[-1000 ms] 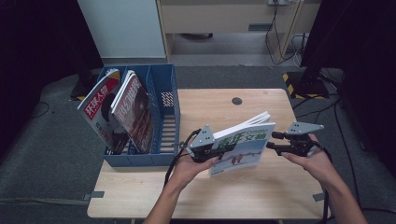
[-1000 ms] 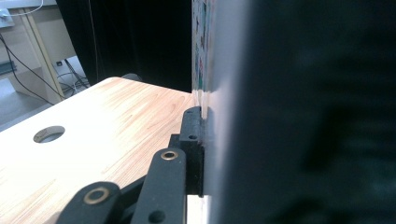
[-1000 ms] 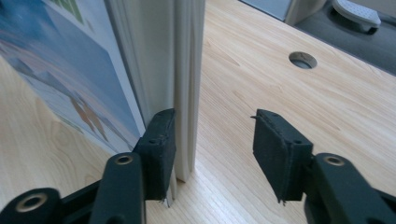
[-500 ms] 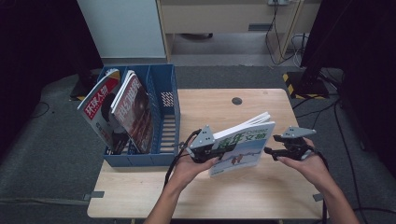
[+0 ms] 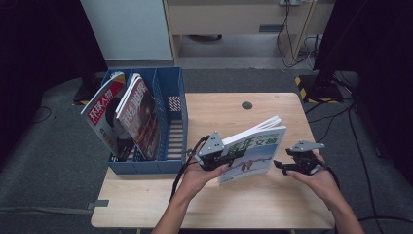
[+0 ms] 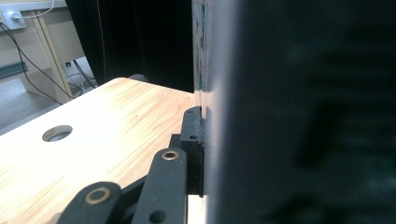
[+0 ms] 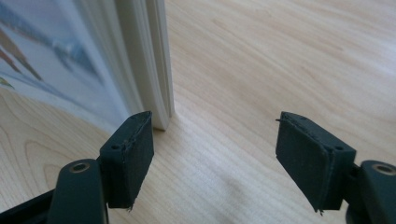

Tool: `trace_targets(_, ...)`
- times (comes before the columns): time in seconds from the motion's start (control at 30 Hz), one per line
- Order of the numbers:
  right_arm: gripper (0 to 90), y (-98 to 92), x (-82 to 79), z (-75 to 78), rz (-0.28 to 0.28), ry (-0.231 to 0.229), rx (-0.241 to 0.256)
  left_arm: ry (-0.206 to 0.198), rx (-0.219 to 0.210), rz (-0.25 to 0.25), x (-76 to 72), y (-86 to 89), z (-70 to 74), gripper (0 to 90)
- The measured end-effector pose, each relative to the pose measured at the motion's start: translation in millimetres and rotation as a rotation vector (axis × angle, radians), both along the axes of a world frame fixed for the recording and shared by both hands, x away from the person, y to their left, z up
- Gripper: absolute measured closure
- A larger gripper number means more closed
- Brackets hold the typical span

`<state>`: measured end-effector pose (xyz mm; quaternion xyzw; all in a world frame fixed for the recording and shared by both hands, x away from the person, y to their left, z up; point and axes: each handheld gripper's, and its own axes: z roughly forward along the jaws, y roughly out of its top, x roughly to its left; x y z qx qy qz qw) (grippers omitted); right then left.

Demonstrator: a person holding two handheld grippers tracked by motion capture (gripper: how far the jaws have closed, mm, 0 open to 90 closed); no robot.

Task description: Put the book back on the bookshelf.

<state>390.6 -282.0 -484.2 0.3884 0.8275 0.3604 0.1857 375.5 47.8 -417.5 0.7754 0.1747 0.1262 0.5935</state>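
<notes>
Two magazines (image 5: pixel 122 122) already lean in the blue rack (image 5: pixel 170 122) at the worktop's (image 5: pixel 272 204) left edge, which suggests the third is headed there. That magazine (image 5: pixel 255 151) stands on edge mid-worktop, propped upright by the left gripper (image 5: pixel 221 158) clamped on its spine side. Right gripper (image 5: pixel 282 165) waits spread just beside its lower corner, likely to steady it.

Blue file rack (image 5: pixel 173 92), red-cover mags (image 5: pixel 104 117), green-blue mag (image 5: pixel 255 153), black tools (image 5: pixel 225 161).
</notes>
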Motion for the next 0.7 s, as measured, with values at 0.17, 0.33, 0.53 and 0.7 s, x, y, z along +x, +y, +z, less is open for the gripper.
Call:
trace_targets(0.17,28.2,0.3,-4.6,-5.9,-0.007,-0.003,0.006,0.005,-0.006,0.029,2.1,0.7,-0.1,73.4)
trace_targets(0.33,28.3,0.6,-9.3,-7.6,-0.011,-0.009,0.020,0.013,-0.013,0.055,5.8,0.1,0.6,73.5)
trace_targets(0.53,28.6,-1.1,-11.1,-10.0,-0.022,-0.013,0.021,0.003,0.006,0.054,8.4,-1.9,9.0,73.5)
trace_targets(0.7,28.8,-1.2,-11.7,-10.0,-0.028,-0.023,0.021,0.009,0.010,0.058,13.5,-0.7,12.2,73.6)
